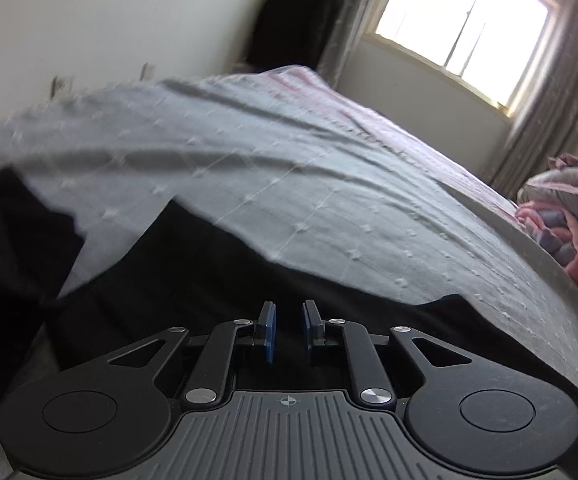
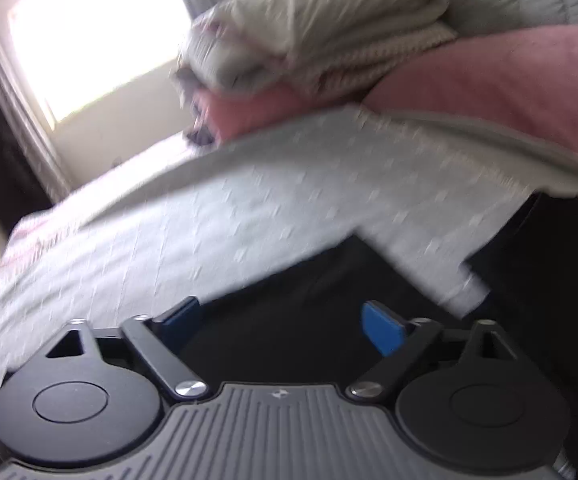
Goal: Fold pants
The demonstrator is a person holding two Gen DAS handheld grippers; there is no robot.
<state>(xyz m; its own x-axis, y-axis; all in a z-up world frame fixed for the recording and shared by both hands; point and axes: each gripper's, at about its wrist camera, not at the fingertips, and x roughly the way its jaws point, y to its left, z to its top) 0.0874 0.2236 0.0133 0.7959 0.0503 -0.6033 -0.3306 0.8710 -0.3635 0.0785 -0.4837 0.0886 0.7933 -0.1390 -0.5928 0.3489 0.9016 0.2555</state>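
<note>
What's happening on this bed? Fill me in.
A person with a two-finger gripper in each hand is folding black pants on a bed covered by a pale grey bedspread. The left gripper has its jaws nearly together over the dark fabric, though whether it pinches cloth is unclear. The right gripper is wide open above the pants, holding nothing. Folded blankets are piled on the bed beyond the pants.

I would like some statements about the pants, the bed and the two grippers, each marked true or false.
1. The pants are black. True.
2. The right gripper has its fingers spread wide. True.
3. The pants lie on a wooden floor. False: they lie on a bed with a pale grey bedspread.
4. The left gripper is opened wider than the right one. False: its fingers stand close together with a narrow gap.
5. A pile of pink and beige bedding lies on the bed. True.
</note>
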